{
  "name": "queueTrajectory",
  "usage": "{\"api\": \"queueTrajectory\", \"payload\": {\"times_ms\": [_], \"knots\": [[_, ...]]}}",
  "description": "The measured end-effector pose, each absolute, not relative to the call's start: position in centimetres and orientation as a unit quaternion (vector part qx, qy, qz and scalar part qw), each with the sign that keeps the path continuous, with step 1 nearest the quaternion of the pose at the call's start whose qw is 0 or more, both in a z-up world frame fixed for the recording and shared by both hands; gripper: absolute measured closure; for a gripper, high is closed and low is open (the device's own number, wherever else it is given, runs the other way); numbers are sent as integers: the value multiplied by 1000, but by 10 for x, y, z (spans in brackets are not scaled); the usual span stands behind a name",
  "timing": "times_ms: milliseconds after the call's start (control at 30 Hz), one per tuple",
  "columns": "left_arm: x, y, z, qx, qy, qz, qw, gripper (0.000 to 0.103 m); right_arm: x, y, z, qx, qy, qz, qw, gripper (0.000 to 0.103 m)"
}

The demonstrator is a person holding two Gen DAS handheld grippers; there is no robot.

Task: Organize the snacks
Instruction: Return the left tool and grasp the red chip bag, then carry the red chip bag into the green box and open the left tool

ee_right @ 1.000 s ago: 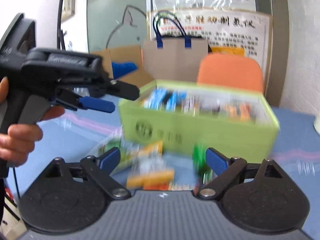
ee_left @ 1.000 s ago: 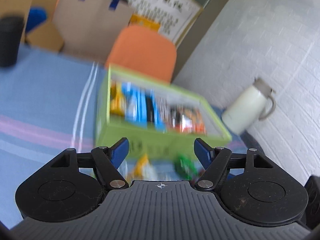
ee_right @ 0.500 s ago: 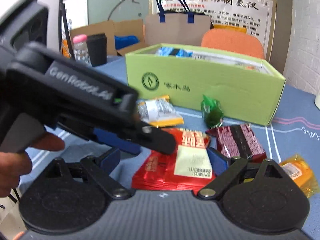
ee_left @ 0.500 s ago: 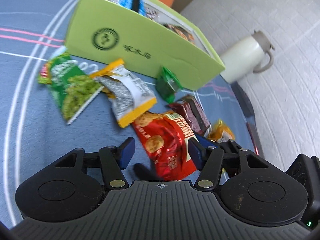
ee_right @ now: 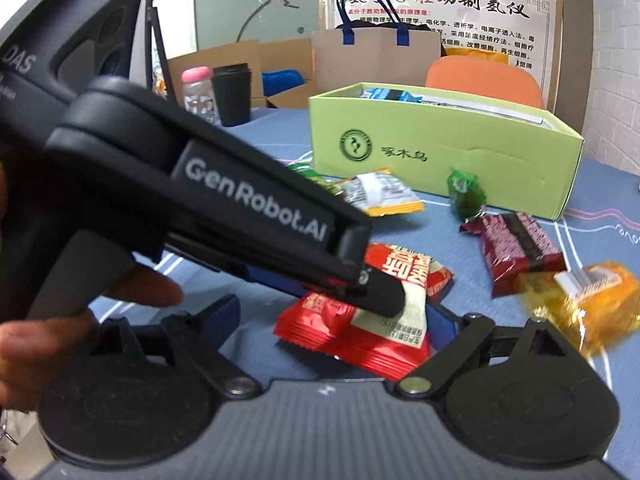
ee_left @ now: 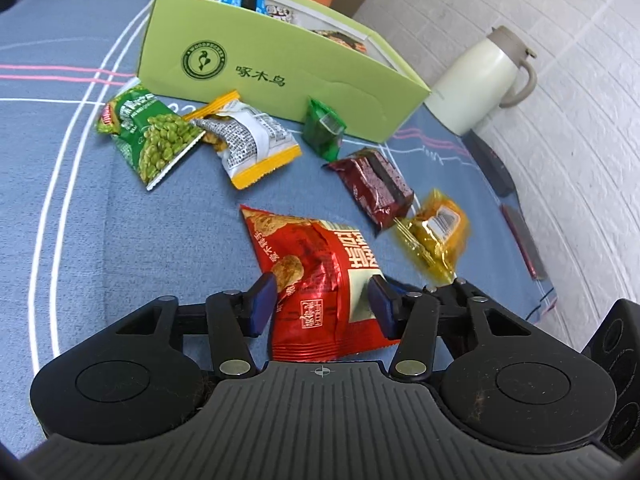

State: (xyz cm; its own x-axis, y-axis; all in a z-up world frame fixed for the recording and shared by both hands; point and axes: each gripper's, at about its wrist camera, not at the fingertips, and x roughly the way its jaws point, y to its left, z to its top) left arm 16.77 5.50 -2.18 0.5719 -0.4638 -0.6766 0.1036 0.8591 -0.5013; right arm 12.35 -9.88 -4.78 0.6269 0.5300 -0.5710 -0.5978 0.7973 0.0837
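1. Blue cloth with white and pink lines covers the table (ee_left: 100, 240); a lime-green box (ee_left: 280, 52) sits at 12 o'clock in the left wrist view, already holding a row of snacks.
2. Going left to right in front of the box: a green pea packet (ee_left: 154, 140) at about 10 o'clock, with a silver packet with yellow ends (ee_left: 248, 142) overlapping its right edge.
3. Then a small green packet (ee_left: 324, 130) right against the box wall, around 12 o'clock.
4. Next, at 1 o'clock, a dark red packet (ee_left: 374, 184), with a see-through orange packet (ee_left: 434, 236) touching its near end.
5. Way over at 2 o'clock, a cream jug (ee_left: 480, 80) stands by the white brick wall.
6. The left gripper (ee_left: 320, 306) has just been closing its jaws, and the red snack packet (ee_left: 320, 272) is between the blue pads. Looks like they're pinching it, since the foil is creased.
7. From the right wrist view, a hand (ee_right: 48, 340) at 9 o'clock holds that left gripper.
8. The right gripper (ee_right: 334, 316) is spread wide, gripping nothing, with the red snack packet just ahead at 12 o'clock.
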Motion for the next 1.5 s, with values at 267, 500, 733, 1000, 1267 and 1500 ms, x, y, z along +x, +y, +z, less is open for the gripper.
{"api": "queueTrajectory", "payload": {"times_ms": [267, 500, 733, 1000, 1267, 1500], "knots": [[167, 64, -12, -217, 415, -146, 872, 42, 129, -118, -48, -13, 312, 279, 908, 10], [173, 59, -22, -214, 427, -137, 868, 50, 128, -101, -55, -37, 301, 285, 909, 9], [175, 59, -23, -214, 425, -143, 868, 52, 126, -97, -56, -67, 293, 295, 907, 9], [177, 54, -24, -205, 424, -149, 870, 52, 139, -112, -52, -31, 301, 287, 909, 9], [164, 44, -7, -173, 394, -146, 891, 85, 120, -104, -40, -36, 274, 305, 911, 18], [178, 40, 13, -188, 378, -167, 891, 89, 139, -110, -16, -50, 242, 283, 927, 17]]}}
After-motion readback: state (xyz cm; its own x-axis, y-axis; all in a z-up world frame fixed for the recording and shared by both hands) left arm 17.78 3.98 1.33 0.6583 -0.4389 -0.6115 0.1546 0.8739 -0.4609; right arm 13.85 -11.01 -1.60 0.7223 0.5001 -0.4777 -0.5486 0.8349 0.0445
